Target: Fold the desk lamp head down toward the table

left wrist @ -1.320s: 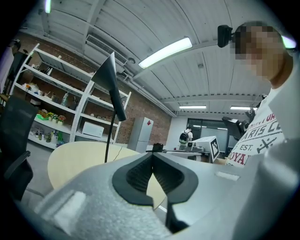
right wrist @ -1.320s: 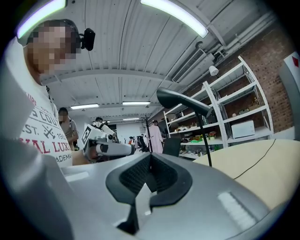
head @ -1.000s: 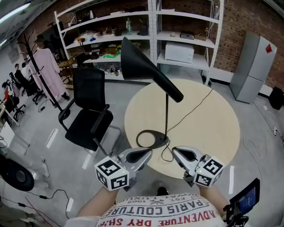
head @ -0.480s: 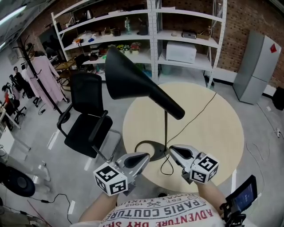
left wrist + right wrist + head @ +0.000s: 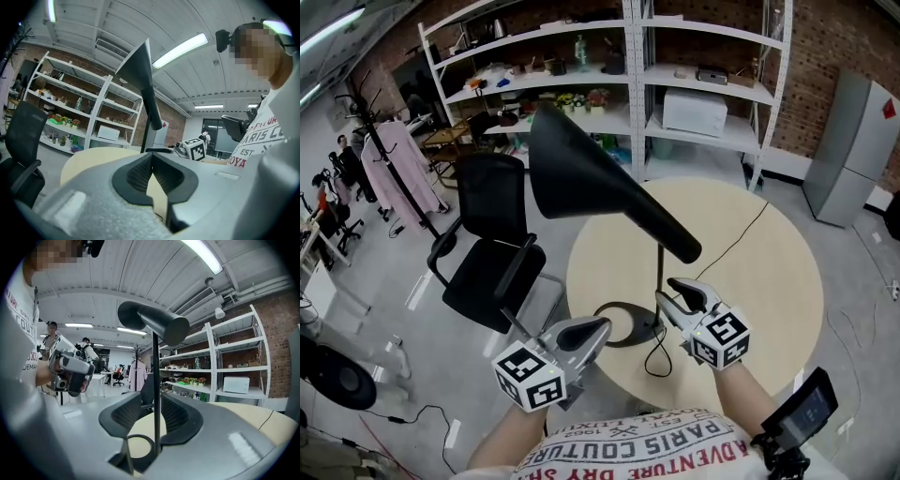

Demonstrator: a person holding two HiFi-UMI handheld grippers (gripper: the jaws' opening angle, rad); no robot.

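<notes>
A person stands at a round table (image 5: 759, 281) with a gripper in each hand, facing a black desk lamp whose ring-shaped base (image 5: 639, 330) sits near the table's front edge. The right gripper (image 5: 675, 292) reaches in over that edge, and its jaws have just been opening and now stand wide apart. In the right gripper view the lamp's thin upright stem (image 5: 156, 380) rises through the gap between them, close beside one ribbed pad, and neither pad is seen pressing on it. The left gripper (image 5: 598, 325) is held just off the table's edge, to the left of the base and apart from the lamp. Its jaws are closed tight against each other with nothing between them, as the left gripper view shows. The cone-shaped lamp head (image 5: 591, 183) is not folded down: it sits at the top of the stem, well above the table, its narrow end over the stem and its wide mouth tilted away toward a black office chair (image 5: 492, 253) on the floor beside the table. A thin black cord (image 5: 727, 234) runs from the base across the tabletop toward the far edge, and white metal shelves (image 5: 703, 94) line the brick wall behind
</notes>
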